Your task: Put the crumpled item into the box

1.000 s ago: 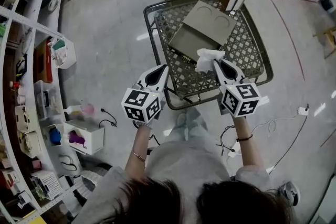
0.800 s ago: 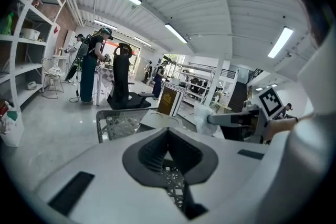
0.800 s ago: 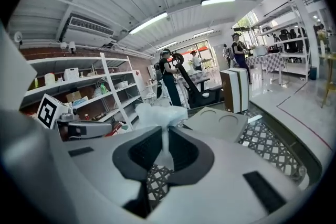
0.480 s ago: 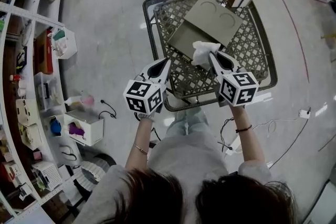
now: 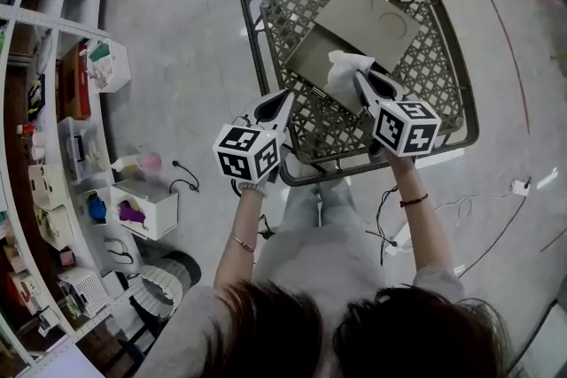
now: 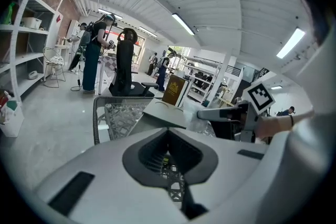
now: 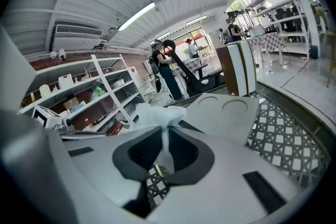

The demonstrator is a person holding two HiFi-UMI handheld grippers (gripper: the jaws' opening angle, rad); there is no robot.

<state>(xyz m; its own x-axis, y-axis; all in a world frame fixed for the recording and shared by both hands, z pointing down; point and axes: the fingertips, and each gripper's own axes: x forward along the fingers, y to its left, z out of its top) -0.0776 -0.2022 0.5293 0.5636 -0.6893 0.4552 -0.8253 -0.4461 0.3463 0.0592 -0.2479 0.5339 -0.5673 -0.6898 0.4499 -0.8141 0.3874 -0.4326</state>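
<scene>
Head view: right tongs (image 5: 360,79) pinch the crumpled item (image 5: 344,69), seemingly tissue; left tongs (image 5: 285,95) closed, empty.

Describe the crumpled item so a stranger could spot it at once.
Find the metal lattice table in mid-floor, with a flat grey box open on it. Over the box, the right gripper pinches a crumpled white tissue in its fingers. It is the only soft, white, shapeless thing there; its neighbours are flat and hard-edged.

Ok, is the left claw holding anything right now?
No, the left claw is shut with nothing between its tips; the crumpled tissue is pinched in the right claw.
</scene>
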